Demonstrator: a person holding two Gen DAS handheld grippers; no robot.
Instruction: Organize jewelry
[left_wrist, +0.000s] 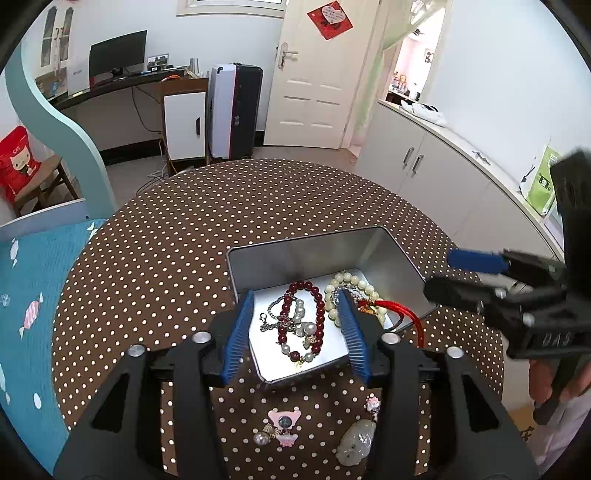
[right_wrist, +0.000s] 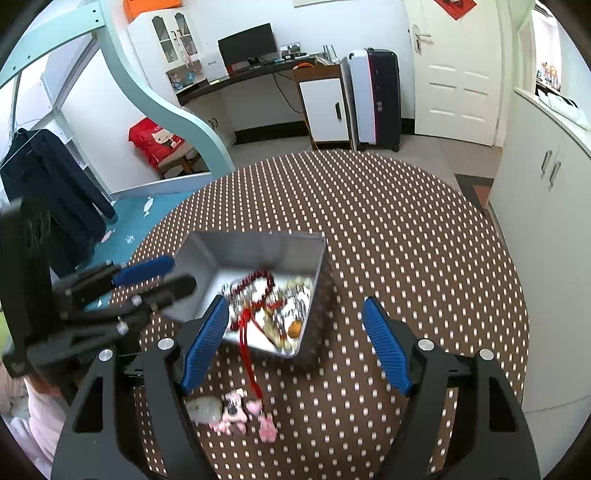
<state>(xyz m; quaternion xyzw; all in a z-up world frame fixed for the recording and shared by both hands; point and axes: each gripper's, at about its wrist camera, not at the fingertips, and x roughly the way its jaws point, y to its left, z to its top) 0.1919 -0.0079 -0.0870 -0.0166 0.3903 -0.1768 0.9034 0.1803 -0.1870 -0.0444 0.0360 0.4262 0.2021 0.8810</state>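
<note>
Left wrist view: the left gripper (left_wrist: 297, 328) hangs over the near half of the metal tin (left_wrist: 295, 258), its blue pads spread to a moderate gap with nothing between them.
Right wrist view: the right gripper (right_wrist: 295, 343) stands wide and empty over the tin's near right corner; this picture is motion-blurred, so fine detail inside the tin is unclear.
Tin: sits near the middle of the round table, on the polka-dot tablecloth (left_wrist: 221, 221), open-topped, with tall shiny walls.
Jewelry in tin: a dark red bead bracelet (left_wrist: 308, 314), a pale bead strand (left_wrist: 354, 286), a silver chain (left_wrist: 271, 312) and a pearl strand (left_wrist: 301, 328) lie overlapped on the tin floor.
Jewelry outside: a pink charm (left_wrist: 283, 426) and a pale jade pendant (left_wrist: 356, 439) lie on the cloth near the table's near edge, just in front of the tin.
Red cord (left_wrist: 404, 314): it drapes over the tin's right wall and trails onto the cloth.
Risk 1: pulling 1 strand likely drags its neighbours, because the 4 pieces are tangled.
Risk 2: the cord may snag a finger or tip the light tin if tugged sideways.
Risk 3: a pad pushing a wall could slide the tin, since the cloth looks smooth.
Risk 4: the jade pendant looks slick and rounded, so it may squirt out of a pinch.
Risk 5: the 2 grippers are close over 1 tin and could knock together.
</note>
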